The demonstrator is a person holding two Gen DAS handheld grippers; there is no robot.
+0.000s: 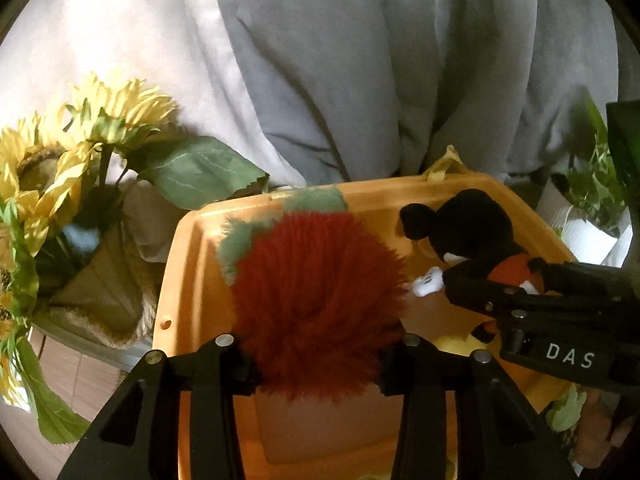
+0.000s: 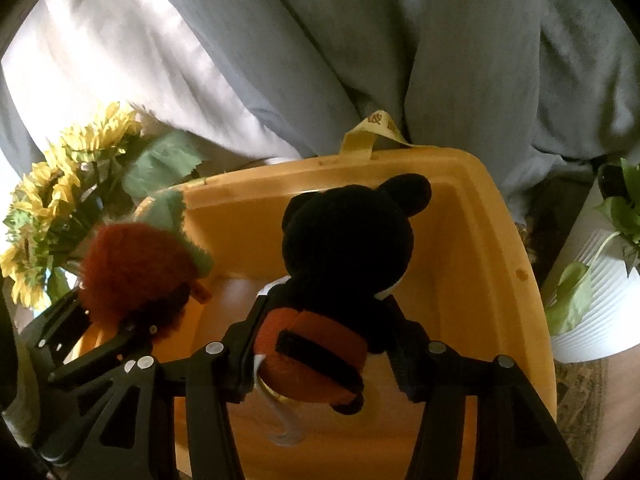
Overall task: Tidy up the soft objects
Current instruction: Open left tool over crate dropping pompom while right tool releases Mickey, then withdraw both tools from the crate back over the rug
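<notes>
Two soft toys hang over the open orange plastic storage bin (image 2: 472,240), one in each claw. The left gripper (image 1: 320,360) pinches a shaggy red plush strawberry with a green felt top (image 1: 316,296) between its fingers, the green leaves pointing away toward the bin's far wall. The right gripper (image 2: 324,348) is pressed onto a black mouse plush in red shorts (image 2: 344,240), gripping it at the shorts, its head and round ears up and away from the claw, so its long axis runs along the fingers.

Both toys sit directly above the bin's hollow, side by side and close, the strawberry toward the sunflower side, the mouse toward the white pot side. Judging by that, letting go should drop each toy straight in; neither hand looks nearer the floor of the bin than the other. Both tools are angled downward into the opening.

Beyond the bin hangs a grey fabric curtain (image 1: 360,60); yellow artificial sunflowers (image 1: 48,168) stand left, a white ribbed planter (image 2: 600,300) right.
</notes>
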